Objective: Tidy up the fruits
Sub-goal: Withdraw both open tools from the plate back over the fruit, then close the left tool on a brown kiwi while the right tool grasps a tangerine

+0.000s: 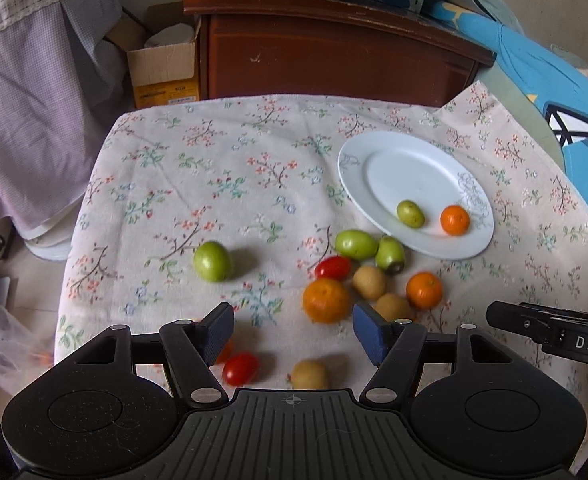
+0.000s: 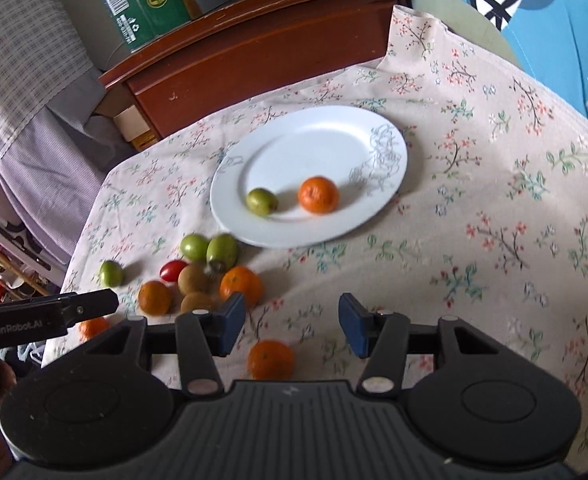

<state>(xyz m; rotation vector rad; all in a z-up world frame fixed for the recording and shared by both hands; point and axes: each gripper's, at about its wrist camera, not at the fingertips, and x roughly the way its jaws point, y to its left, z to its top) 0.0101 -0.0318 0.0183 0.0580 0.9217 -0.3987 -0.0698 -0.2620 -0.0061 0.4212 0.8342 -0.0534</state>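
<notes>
Plate (image 2: 373,152) holds 2 fruits; both grippers' jaws gape, empty.

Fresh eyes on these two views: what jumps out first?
The white plate on the floral cloth draws the eye, holding just a mandarin and a green fruit. Beside its near edge sits a loose heap of fruit on the cloth: green ones, mandarins, red tomatoes, brown kiwis. One green fruit lies apart, left of the heap in the left wrist view.
</notes>
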